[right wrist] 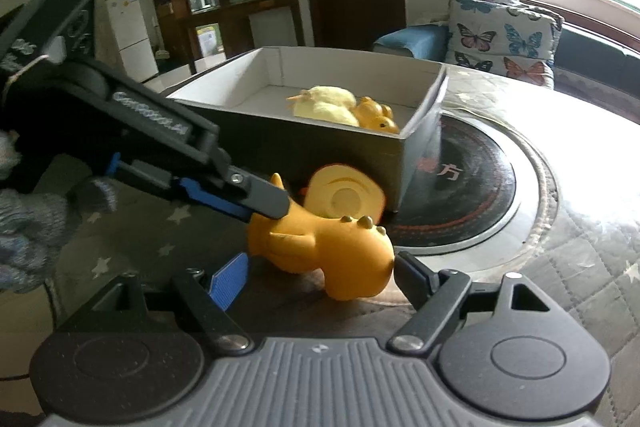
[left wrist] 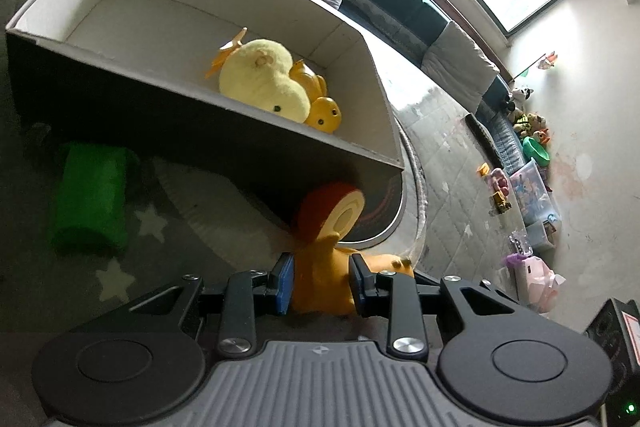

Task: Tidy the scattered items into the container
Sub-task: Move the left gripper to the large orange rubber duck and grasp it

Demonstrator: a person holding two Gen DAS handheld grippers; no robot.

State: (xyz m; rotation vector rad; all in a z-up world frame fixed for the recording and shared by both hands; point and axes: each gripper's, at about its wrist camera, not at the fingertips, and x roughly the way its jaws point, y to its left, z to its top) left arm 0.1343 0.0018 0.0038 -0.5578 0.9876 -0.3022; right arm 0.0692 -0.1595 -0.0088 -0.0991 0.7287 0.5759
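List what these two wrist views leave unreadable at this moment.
- Orange rubber toy, left wrist view: its lower body is hidden behind the left gripper.
- Small orange duck, right wrist view: partly covered by the yellow plush duck and the box wall.
- Toys by the far wall, left wrist view: too small to identify.

Left gripper (left wrist: 322, 285): black linkage arms, silver screws, blue finger pads (left wrist: 285, 283), ribbed grey housing flanked by round black discs. Right gripper (right wrist: 320, 277): same build (white lettering on the other's side, unreadable). Grey knitted glove (right wrist: 36, 223) at 9 o'clock.
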